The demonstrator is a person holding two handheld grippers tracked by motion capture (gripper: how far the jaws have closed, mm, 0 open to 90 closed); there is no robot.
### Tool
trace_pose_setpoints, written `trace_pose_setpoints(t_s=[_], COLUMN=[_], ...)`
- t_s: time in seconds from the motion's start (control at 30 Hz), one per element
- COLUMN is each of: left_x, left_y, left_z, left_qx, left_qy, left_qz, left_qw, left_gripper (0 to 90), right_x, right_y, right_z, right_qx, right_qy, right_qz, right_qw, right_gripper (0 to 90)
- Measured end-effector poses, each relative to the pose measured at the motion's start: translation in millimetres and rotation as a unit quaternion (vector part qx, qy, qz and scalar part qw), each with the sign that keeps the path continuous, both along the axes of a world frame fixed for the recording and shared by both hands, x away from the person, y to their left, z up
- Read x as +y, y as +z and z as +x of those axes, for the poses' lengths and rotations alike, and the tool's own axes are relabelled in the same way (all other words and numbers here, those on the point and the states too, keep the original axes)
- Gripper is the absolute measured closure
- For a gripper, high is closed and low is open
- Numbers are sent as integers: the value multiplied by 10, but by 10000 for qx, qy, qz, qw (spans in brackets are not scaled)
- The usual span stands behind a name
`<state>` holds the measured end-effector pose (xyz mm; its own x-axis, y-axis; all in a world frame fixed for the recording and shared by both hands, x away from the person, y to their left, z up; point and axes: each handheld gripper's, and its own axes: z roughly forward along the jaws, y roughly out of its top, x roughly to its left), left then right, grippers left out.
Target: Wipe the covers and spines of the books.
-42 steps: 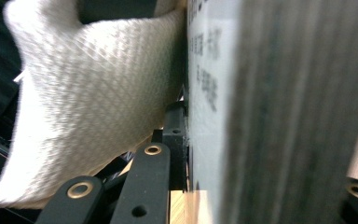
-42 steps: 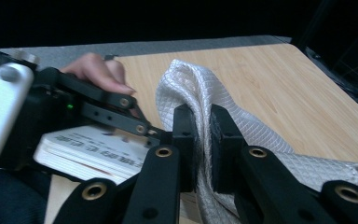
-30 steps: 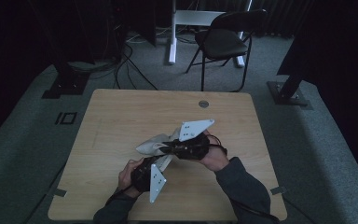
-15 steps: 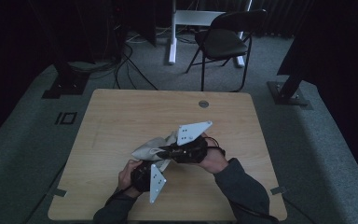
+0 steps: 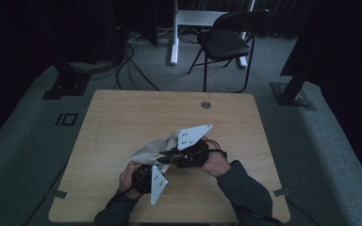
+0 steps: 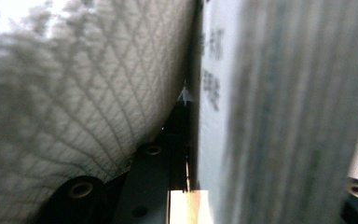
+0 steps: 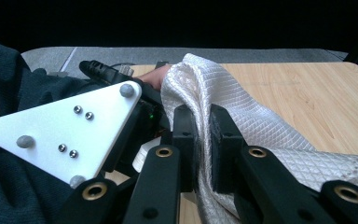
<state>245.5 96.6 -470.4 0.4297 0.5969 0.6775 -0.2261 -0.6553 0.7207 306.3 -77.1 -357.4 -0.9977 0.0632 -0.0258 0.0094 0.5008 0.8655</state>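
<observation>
white quilted cloth (image 7: pixel 261 126) between both grippers

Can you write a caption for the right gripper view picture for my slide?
The right tool pinches a fold of white quilted cloth above a wooden table.

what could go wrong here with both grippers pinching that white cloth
1. The right gripper clamps only a narrow fold of the white quilted cloth, so a pull might slide the fabric out of its jaws.
2. The left gripper sits close beside the right one in the high view; spreading the cloth could knock their grey plates or snag a cable.
</observation>
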Motion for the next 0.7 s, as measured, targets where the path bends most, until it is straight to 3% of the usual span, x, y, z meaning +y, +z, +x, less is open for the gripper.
trace_pose_setpoints(t_s=[0.23,0.47,0.7], left_x=[-2,-7,-27], left_y=[-2,2,0], left_z=[0,-12,-32], left_qx=[5,-16,-73], left_qy=[6,11,-1], left_qz=[9,66,153], left_qw=[10000,10000,9999], left_gripper=[776,776,776], right_x=[-2,-9,-44], right_y=[-3,-8,-11], right_z=[1,49,116], right_qx=[24,-163,-224], right_qy=[40,-364,-582], right_qz=[2,-159,-212], right_qw=[10000,9991,9978], right_gripper=[829,829,829])
